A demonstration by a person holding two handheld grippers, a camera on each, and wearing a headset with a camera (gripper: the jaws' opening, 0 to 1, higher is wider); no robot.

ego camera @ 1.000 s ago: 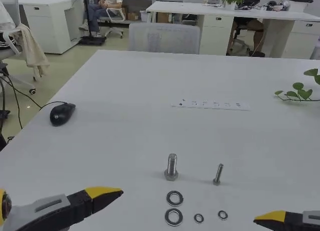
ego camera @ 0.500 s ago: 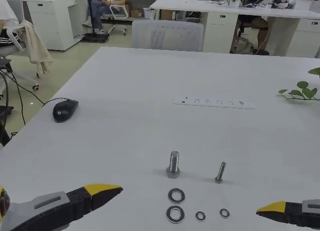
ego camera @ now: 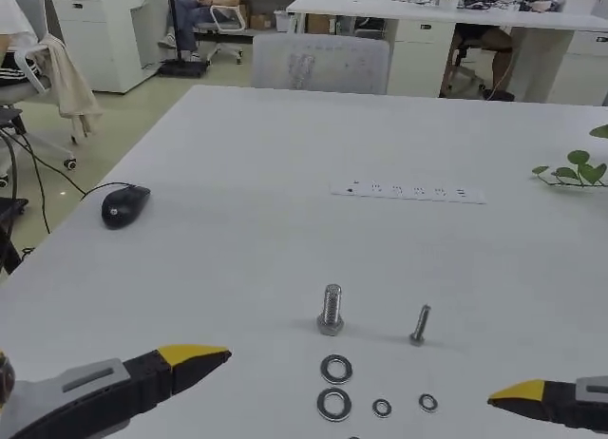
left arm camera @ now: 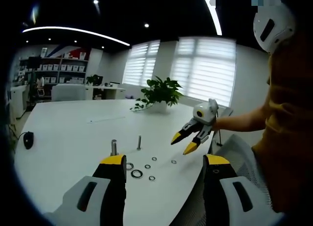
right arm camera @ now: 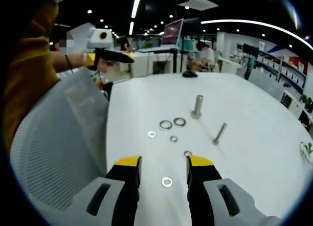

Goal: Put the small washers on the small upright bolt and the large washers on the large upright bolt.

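Left gripper (left arm camera: 164, 161) gapes near washers (left arm camera: 137, 173)

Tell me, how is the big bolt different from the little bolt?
The big bolt is much thicker than the little bolt, and its head at the bottom is wider. In the head view the big bolt stands left, the little bolt right. Both are silvery, stand head-down on the table, and have nothing on them.

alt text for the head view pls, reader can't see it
A white table holds a large upright bolt and a small upright bolt, with two large washers and two small washers loose in front of them. The yellow-tipped left gripper and right gripper sit at the bottom corners, touching nothing.
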